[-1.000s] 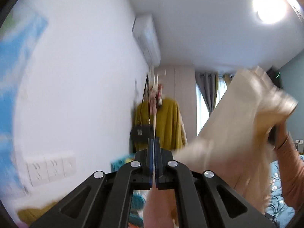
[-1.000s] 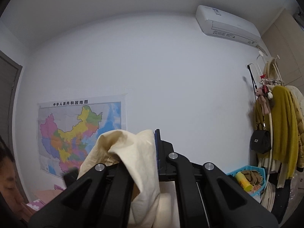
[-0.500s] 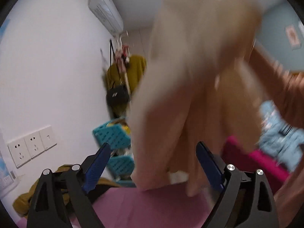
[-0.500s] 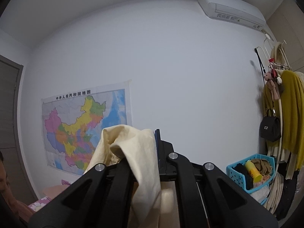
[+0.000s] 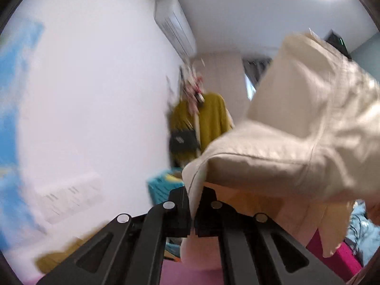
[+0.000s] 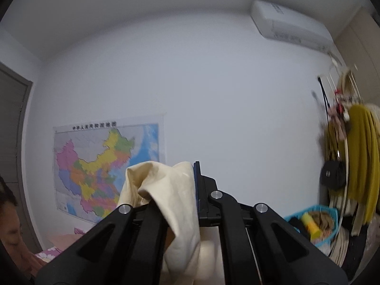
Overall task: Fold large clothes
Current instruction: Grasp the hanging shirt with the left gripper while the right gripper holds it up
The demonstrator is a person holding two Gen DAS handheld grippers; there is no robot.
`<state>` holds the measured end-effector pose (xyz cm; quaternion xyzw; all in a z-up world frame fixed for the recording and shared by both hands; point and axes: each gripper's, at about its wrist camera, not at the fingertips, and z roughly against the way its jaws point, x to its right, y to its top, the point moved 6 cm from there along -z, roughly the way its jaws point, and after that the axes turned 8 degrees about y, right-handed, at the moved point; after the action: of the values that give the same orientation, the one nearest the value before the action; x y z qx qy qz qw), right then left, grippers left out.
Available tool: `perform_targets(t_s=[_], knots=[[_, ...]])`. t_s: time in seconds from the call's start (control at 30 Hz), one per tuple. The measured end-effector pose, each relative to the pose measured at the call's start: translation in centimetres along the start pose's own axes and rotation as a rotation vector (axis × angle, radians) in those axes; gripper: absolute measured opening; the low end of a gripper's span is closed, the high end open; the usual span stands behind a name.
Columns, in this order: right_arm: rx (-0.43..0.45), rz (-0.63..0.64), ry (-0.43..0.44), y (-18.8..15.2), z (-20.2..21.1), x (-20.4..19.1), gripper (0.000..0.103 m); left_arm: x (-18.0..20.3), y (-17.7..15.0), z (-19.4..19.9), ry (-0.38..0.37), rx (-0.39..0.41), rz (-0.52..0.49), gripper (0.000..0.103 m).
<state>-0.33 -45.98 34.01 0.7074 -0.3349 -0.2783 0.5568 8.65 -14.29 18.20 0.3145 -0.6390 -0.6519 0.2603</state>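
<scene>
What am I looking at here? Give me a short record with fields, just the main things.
Garment: large cream cotton garment, held up in the air
Left tongs: shut on a cream edge
Right tongs: shut on bunched cream cloth
Wall: colourful map poster, white air conditioner
Corner: mustard coat on rack, blue plastic basket

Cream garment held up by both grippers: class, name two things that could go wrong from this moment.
1. The left gripper pinches only a thin edge of the cream garment; with the view blurred by motion, that edge might slip out.
2. The right gripper grips a bunched wad of cloth, so the fold may start crooked or creased.
</scene>
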Motion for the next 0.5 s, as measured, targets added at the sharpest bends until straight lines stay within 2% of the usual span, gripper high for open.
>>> perform_targets(t_s=[0.1, 0.13, 0.2, 0.3, 0.37, 0.5], knots=[[0.019, -0.009, 0.004, 0.8, 1.1, -0.3, 0.002, -2.1, 4.3, 4.7, 0.106, 0.054, -0.003, 0.001], [0.019, -0.014, 0.009, 0.8, 1.2, -0.4, 0.001, -2.7, 5.7, 6.4, 0.155, 0.054, -0.006, 0.001], [0.012, -0.03, 0.013, 0.2, 1.4, -0.3, 0.001, -3.8, 7.6, 9.8, 0.207, 0.068, -0.024, 0.001], [-0.035, -0.068, 0.065, -1.8, 0.5, -0.8, 0.001, -3.4, 9.9, 14.8, 0.352, 0.082, -0.094, 0.001], [-0.064, -0.077, 0.117, -3.1, -0.3, -1.6, 0.001, -2.7, 11.0, 18.4, 0.471, 0.062, -0.132, 0.001], [-0.117, -0.104, 0.233, -5.3, -2.4, -3.9, 0.001, -1.4, 13.6, 23.3, 0.644, 0.032, -0.175, 0.001]])
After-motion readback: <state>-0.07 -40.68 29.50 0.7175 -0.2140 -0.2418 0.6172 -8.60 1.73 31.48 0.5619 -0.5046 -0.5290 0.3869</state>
